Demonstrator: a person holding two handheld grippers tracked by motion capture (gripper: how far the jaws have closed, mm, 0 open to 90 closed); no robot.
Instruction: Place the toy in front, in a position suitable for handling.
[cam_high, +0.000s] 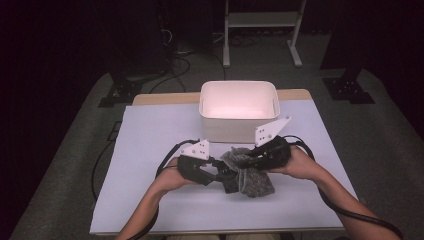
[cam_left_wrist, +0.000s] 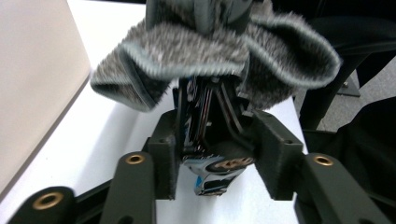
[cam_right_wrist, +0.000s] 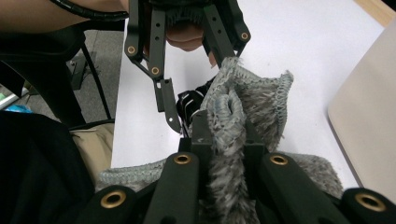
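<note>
Covering wooden table (cam_high: 295, 93): white sheet (cam_high: 150, 150), dark surroundings.

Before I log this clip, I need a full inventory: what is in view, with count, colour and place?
Sock: one, fuzzy grey, held above the table's near middle.
Bin: one, white, behind the sock.
Sheet: one, white, covering the table.
Table: one, wooden edge showing at the far side.
Stand: one, white, on the floor beyond the table.
Right hand-held gripper: black, shut on the sock.
Left hand-held gripper: black, jaws apart at the sock's underside.
Hands: two, holding them.
</note>
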